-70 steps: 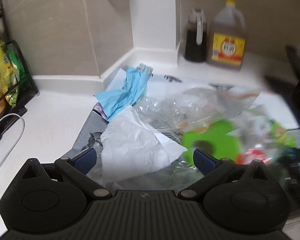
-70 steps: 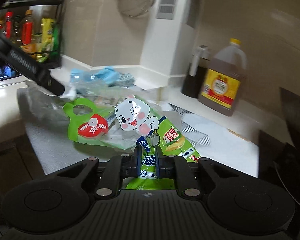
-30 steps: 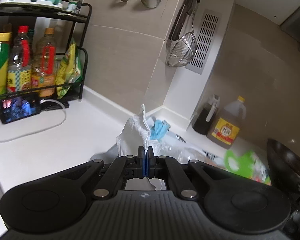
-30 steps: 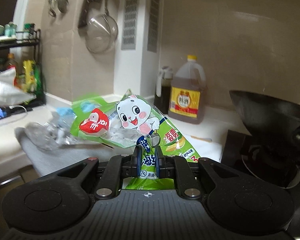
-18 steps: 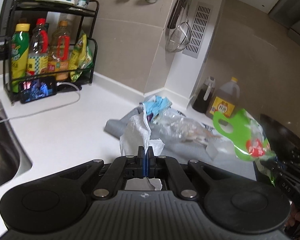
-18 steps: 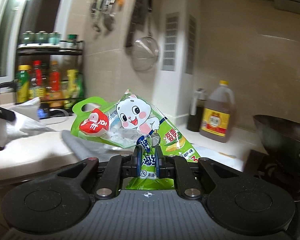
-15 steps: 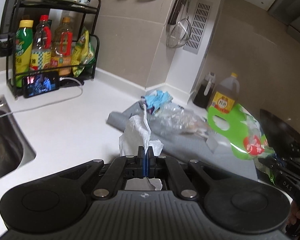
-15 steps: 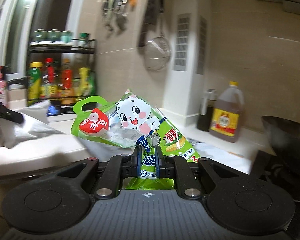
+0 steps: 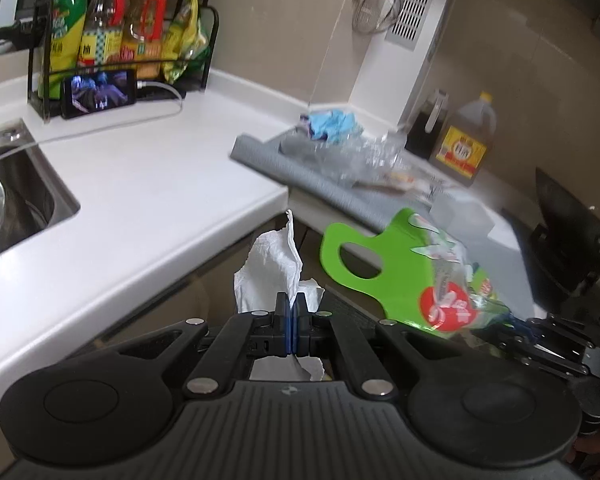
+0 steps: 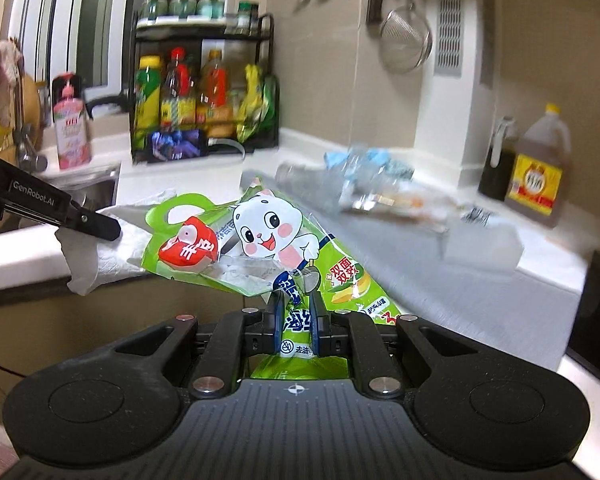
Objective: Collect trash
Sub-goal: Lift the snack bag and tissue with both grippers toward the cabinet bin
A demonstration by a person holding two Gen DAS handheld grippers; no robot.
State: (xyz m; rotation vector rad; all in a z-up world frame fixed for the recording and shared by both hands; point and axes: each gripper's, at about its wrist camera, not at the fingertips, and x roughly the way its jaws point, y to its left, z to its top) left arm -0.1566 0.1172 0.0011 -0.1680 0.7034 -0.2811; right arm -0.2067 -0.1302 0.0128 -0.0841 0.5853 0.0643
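My left gripper (image 9: pixel 291 307) is shut on a crumpled white paper towel (image 9: pixel 270 268), held in the air off the counter's front edge. My right gripper (image 10: pixel 296 312) is shut on a green plastic package with a cartoon cat (image 10: pixel 260 236); the same green package (image 9: pixel 404 276) hangs at the right of the left wrist view. The left gripper (image 10: pixel 112 228) with its white paper towel (image 10: pixel 96 260) shows at the left of the right wrist view. Clear plastic wrap (image 9: pixel 364 160) and a blue glove (image 9: pixel 334 124) lie on a grey mat (image 9: pixel 300 172) on the white counter (image 9: pixel 148 184).
A steel sink (image 9: pixel 16 200) is at the left. A black rack of bottles (image 9: pixel 100 36) and a phone (image 9: pixel 100 92) stand by the wall. Oil jug (image 9: pixel 466 140) and dark bottle (image 9: pixel 426 128) stand in the corner. A black wok (image 9: pixel 568 216) sits at the right.
Both grippers have pulled back and down from the counter, carrying the paper towel and the green package; the counter edge and cabinet front now show below them. Both views have swung left.
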